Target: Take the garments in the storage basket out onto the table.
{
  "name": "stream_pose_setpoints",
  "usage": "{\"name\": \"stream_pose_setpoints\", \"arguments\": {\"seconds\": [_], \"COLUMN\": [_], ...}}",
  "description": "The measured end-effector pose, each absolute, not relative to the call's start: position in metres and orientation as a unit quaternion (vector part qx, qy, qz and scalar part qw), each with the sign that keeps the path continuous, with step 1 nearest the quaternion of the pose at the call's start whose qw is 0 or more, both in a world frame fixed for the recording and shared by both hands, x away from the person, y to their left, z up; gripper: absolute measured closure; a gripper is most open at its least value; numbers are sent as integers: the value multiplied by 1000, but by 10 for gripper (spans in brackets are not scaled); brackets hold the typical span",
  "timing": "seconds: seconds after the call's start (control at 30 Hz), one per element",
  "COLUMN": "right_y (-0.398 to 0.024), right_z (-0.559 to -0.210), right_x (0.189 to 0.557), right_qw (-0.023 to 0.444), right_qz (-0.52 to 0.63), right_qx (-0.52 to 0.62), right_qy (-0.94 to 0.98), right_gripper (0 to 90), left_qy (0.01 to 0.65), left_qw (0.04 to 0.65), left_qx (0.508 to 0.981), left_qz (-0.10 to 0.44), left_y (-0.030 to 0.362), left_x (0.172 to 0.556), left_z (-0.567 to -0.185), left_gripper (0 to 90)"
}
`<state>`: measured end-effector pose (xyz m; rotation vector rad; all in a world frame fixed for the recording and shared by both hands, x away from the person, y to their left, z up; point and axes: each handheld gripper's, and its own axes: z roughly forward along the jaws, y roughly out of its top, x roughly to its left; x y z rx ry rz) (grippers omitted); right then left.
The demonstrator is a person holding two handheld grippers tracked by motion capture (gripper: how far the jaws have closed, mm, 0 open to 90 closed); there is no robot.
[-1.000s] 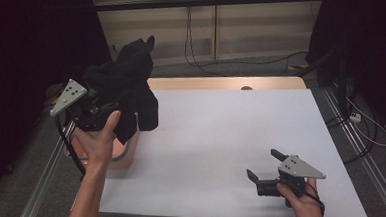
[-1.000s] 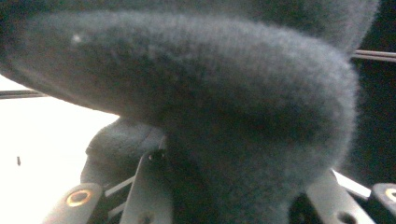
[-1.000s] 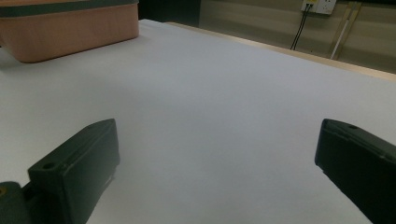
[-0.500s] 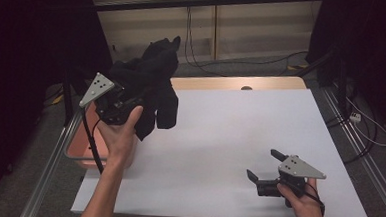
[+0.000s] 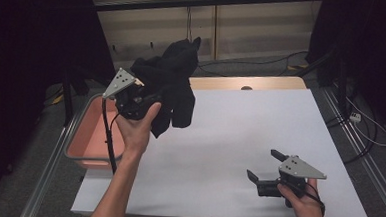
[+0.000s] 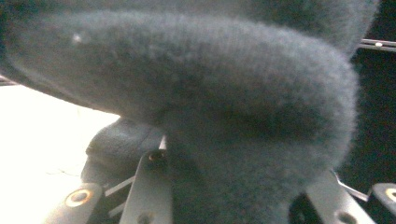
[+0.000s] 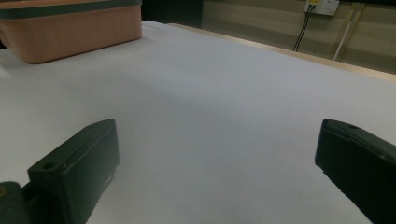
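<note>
a person is sitting at a white table (image 5: 259, 137), working a hand-held gripper in each hand. the left gripper (image 5: 149, 98) is holding a bundle of black fleecy cloth (image 5: 169, 85) in the air, above the left edge of the table and just beside a pink plastic tub (image 5: 82, 137). in the left gripper view the dark fuzzy cloth (image 6: 224, 107) is bulging out between the jaws, which are clamped on a thick fold of it. the right gripper (image 5: 265, 168) is resting low on the table near the right front corner, its jaws (image 7: 215, 172) standing wide apart with nothing between them.

the cloth is looking soft, limp and light: loose ends are drooping below the grip, so it is likely to sag and shift rather than keep a shape. it is not looking fragile or slippery. a deep pinch on a bunched fold is seeming the safest hold, with the free gripper taking a hanging edge if it needs spreading.

the tub is sitting off the table's left edge; the part of its inside that is showing is looking bare.
</note>
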<state>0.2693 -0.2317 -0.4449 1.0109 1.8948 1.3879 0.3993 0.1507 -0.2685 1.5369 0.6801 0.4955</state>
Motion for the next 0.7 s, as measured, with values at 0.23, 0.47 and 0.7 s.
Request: {"name": "stream_pose_setpoints", "arguments": {"seconds": [0.23,0.47,0.7], "right_y": [-231,-232,-232], "right_z": [-445,-444,-445], "right_x": [269,269,269], "right_qw": [288,287,286], "right_qz": [520,522,521], "right_qx": [378,378,377], "right_qy": [710,709,710], "right_gripper": [0,0,0], "left_qy": [288,300,296], "left_qw": [627,620,609], "left_qx": [696,704,717], "left_qz": [198,174,164], "left_y": [131,116,104], "left_x": [404,414,421], "left_z": [-279,-288,-295], "left_gripper": [676,678,677]}}
